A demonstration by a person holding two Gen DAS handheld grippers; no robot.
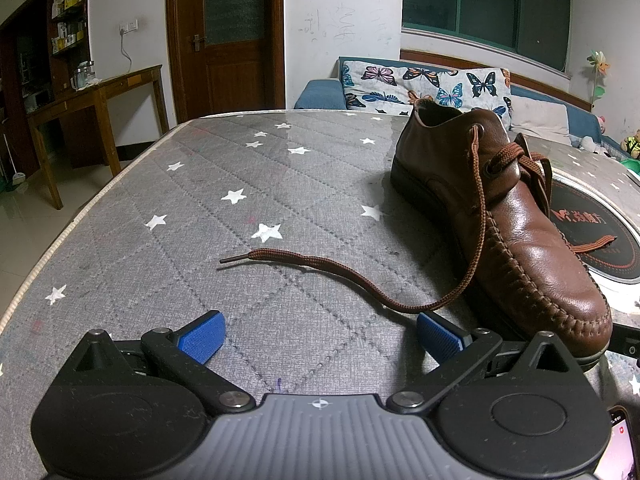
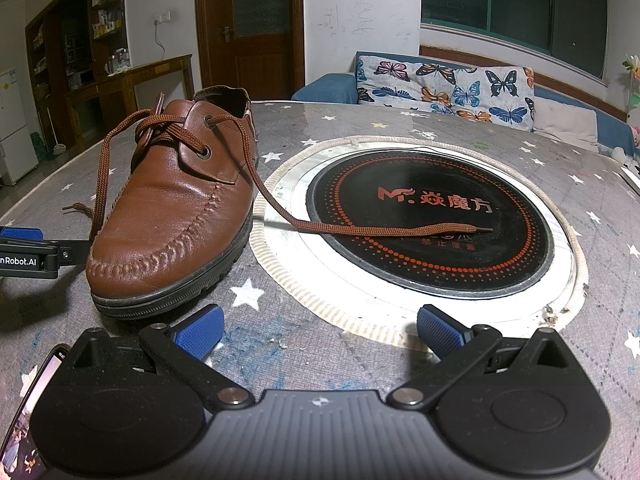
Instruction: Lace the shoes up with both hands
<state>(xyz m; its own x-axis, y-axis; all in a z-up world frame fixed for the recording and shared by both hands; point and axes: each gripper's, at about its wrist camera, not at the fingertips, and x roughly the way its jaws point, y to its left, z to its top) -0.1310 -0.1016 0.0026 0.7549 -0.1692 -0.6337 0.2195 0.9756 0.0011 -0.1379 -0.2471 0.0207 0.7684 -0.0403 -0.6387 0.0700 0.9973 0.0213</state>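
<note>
Left tongs [image 1: 320, 336]: spread wide, blue pads [image 1: 202, 340] well apart, nothing held; positioned low over the grey star-printed bench [image 1: 180, 208], just beside the toe of the shoe [image 1: 516, 232]. Right tongs [image 2: 320, 332]: likewise spread wide, nothing between the blue pads [image 2: 440, 332]; positioned over the bench near the pale rim of the round cooktop [image 2: 432, 216], with the shoe toe ahead and to the left. Brown leather shoe: stood upright on its sole on the bench, toe pointed toward both tongs, immediately beside the cooktop ring. Lace threaded through the eyelets and crossed over the tongue, untied. Left lace end [image 1: 304, 260]: hung down the shoe's side, then trailed across the bench in a curve in front of the left tongs, tip lying free on the cloth. Right lace end [image 2: 380, 230]: ran from the eyelet down over the cooktop rim and lay straight across the black glass disc, tip resting on the red dotted ring. Edge of a phone screen [image 2: 28, 420]: visible at the lower corner beside the right tongs. Beyond the bench: butterfly-print cushion [image 1: 428, 86] on a blue sofa, wooden door [image 1: 228, 36], wooden side table [image 1: 100, 92] along the wall.
</note>
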